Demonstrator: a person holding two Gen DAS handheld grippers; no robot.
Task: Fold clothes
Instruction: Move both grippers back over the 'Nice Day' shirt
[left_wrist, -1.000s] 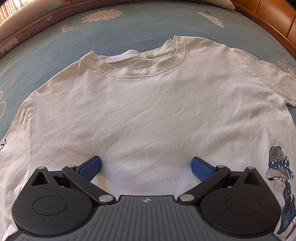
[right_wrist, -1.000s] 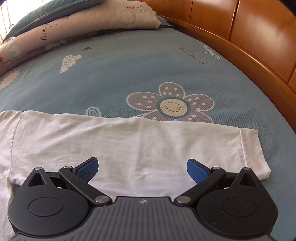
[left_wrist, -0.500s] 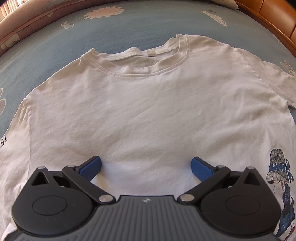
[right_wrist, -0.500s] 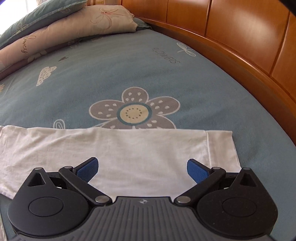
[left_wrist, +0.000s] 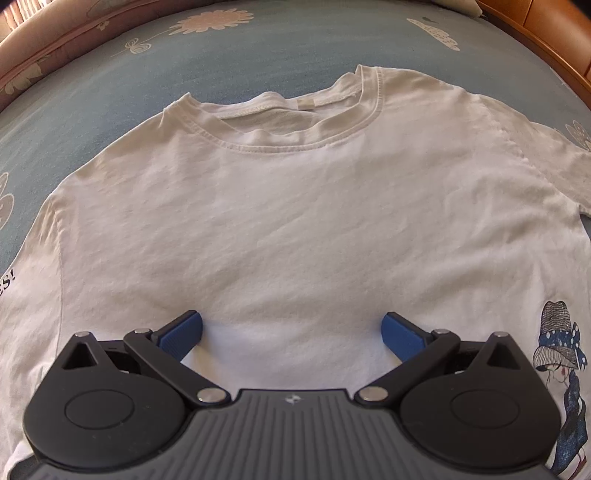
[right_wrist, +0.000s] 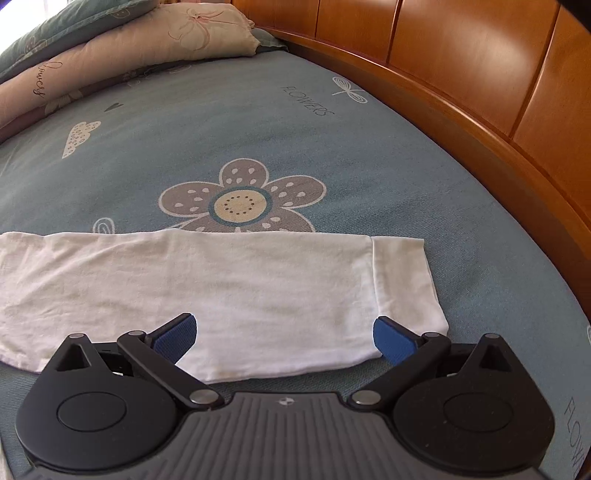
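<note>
A white T-shirt (left_wrist: 295, 221) lies flat on the bed, collar (left_wrist: 295, 122) away from me, with a printed girl figure (left_wrist: 561, 369) at its right edge. My left gripper (left_wrist: 291, 336) is open and empty, hovering over the shirt's chest. In the right wrist view the shirt's right sleeve (right_wrist: 229, 295) lies stretched out to the right, its cuff (right_wrist: 406, 284) towards the headboard. My right gripper (right_wrist: 284, 338) is open and empty, over the sleeve's near edge close to the cuff.
The blue flowered bedsheet (right_wrist: 258, 147) lies under everything. A wooden headboard (right_wrist: 480, 74) runs along the right. Pillows (right_wrist: 129, 44) are stacked at the far left of the right wrist view, and a brown bolster edge (left_wrist: 55, 48) lies beyond the collar.
The right gripper has moved right along the sleeve towards the cuff and headboard. The left gripper has drawn slightly nearer the shirt. Both have stayed open.
</note>
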